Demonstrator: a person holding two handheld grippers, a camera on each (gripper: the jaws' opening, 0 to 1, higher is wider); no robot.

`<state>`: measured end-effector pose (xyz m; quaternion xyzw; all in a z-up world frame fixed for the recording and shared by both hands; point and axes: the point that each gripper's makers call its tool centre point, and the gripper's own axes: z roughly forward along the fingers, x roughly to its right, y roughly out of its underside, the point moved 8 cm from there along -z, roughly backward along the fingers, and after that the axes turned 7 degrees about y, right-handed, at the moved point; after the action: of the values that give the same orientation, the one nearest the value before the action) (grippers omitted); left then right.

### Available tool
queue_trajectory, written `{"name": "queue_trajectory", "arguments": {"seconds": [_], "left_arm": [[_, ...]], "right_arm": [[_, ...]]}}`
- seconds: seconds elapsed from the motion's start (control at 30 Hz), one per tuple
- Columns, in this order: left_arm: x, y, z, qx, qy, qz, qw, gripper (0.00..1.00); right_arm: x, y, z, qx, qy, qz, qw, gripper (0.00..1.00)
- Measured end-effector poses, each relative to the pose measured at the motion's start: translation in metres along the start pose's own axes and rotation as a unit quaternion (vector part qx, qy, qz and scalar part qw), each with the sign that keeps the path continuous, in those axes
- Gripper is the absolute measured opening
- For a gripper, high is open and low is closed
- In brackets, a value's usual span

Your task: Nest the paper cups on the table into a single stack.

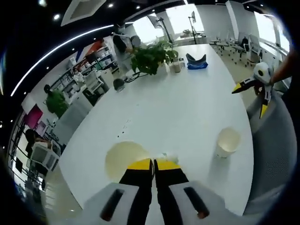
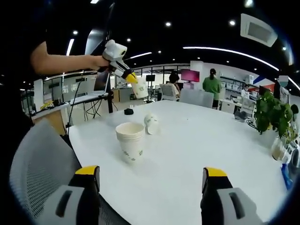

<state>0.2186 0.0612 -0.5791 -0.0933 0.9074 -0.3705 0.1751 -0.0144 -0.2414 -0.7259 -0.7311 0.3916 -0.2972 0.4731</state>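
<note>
Three paper-cup items are in play on the white table [image 2: 197, 154]. Largest is the stack of cups [image 2: 130, 140], upright near the table's edge closest to the person; beyond it, toward the middle of the tabletop, a single cup [image 2: 151, 123] lies on its side. A third cup [image 2: 140, 88] is off the table, held high above that near edge by the left gripper [image 2: 132, 78], whose jaws are clamped together on its wall; in the left gripper view the cup's open mouth [image 1: 125, 158] sits just beside the closed yellow tips. The right gripper [image 2: 152, 180] hangs empty, its jaws wide apart, low over the edge. I judge the step in hand to be carrying the lifted cup to the stack. Next it needs turning upright, centring over the stack's mouth, then lowering.
</note>
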Motion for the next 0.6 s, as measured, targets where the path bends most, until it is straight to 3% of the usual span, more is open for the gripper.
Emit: {"name": "queue_trajectory", "arguments": {"seconds": [0.3,0.37,0.6], "left_arm": [[0.018,-0.013,-0.01,0.011,0.012,0.019,0.9997,0.0],[0.032,-0.02,-0.012,0.017,0.027,0.007,0.9995,0.0],[0.057,-0.027,-0.011,0.013,0.05,0.015,0.9985,0.0]], "right_arm": [[0.0,0.001,0.0,0.0,0.003,0.004,1.0,0.91],[0.0,0.001,-0.001,0.001,0.004,0.005,1.0,0.91],[-0.001,0.0,-0.001,0.004,0.005,0.015,0.9999,0.92]]}}
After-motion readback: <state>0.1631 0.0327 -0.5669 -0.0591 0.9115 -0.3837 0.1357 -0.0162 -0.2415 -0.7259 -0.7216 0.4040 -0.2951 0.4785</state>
